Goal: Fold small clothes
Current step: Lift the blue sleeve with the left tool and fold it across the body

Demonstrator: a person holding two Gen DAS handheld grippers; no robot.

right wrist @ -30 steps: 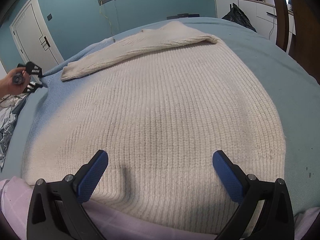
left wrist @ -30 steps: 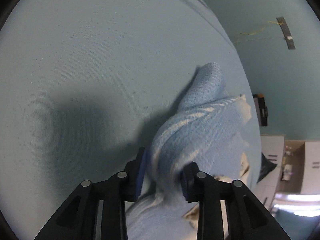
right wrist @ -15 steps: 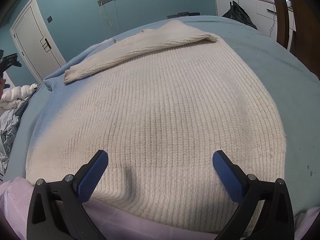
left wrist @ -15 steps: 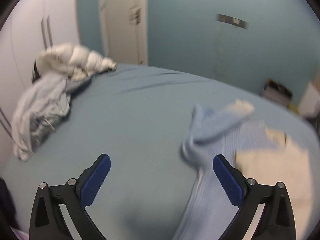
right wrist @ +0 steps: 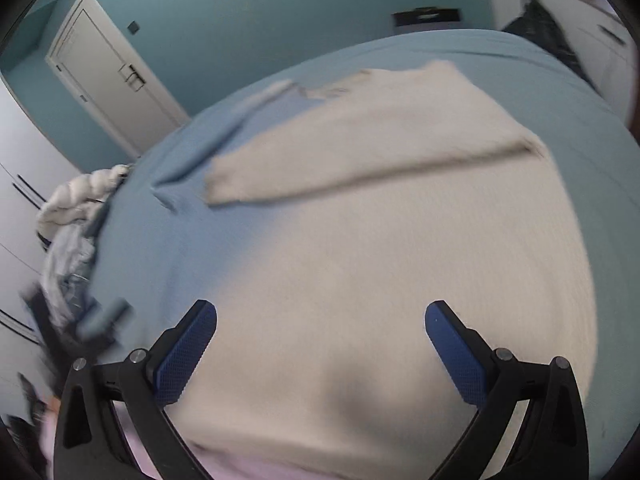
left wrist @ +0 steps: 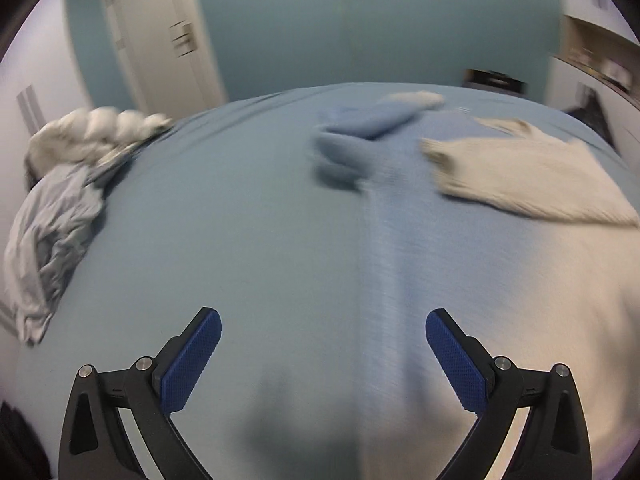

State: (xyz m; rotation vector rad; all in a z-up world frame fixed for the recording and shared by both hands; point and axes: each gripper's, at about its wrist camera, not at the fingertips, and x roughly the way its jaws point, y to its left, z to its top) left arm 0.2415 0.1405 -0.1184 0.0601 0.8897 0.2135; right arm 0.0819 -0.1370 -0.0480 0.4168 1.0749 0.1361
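Right now both my tools are released and carry nothing: my left gripper [left wrist: 323, 344] hangs over bare bed [left wrist: 240, 240] sheet, my right gripper [right wrist: 321, 338] over the near hem of the sweater [right wrist: 380, 260]. That cream-and-blue knit lies flat, its body running from the bed's near edge toward the far edge, so its long axis points straight away from me. One cream sleeve [right wrist: 360, 160] is folded across the chest; the blue sleeve [left wrist: 360, 128] sits bunched at the sweater's far left side, though blur makes its exact lie uncertain. My right tool is nearer the body. The bed's left edge holds a heap of other clothes [left wrist: 60, 200]; open sheet lies between.
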